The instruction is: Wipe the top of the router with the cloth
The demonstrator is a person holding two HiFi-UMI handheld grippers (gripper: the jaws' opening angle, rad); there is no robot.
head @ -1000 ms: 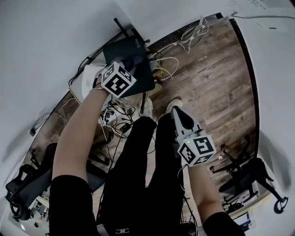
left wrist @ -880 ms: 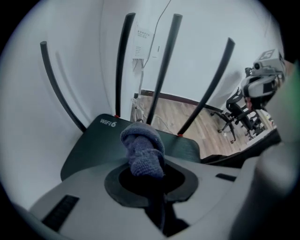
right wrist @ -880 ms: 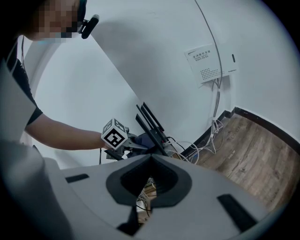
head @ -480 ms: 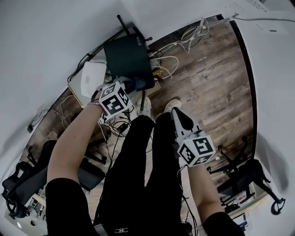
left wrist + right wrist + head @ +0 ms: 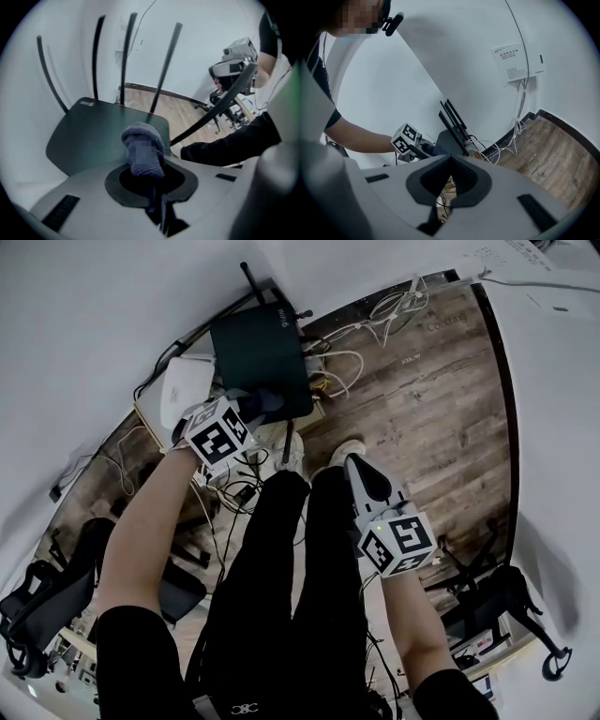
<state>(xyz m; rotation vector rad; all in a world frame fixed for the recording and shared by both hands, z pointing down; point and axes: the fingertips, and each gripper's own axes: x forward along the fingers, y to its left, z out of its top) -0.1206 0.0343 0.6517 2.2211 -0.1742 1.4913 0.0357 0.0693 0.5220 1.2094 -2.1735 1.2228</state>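
A dark flat router with thin upright antennas sits low against the white wall. My left gripper is shut on a bunched grey-blue cloth. In the head view the cloth hangs at the router's near edge. In the left gripper view the cloth covers the near part of the router top. My right gripper hangs over the person's legs, well to the right of the router. Its jaws are shut with nothing between them, and the router shows beyond them.
A white flat box lies left of the router. Loose white cables run along the wall over the wooden floor, with more tangled cables under the left arm. A white wall box hangs above. Office chairs stand lower right.
The left gripper has drawn the cloth back from the middle of the router top to its near edge, toward the person. The right gripper has barely moved.
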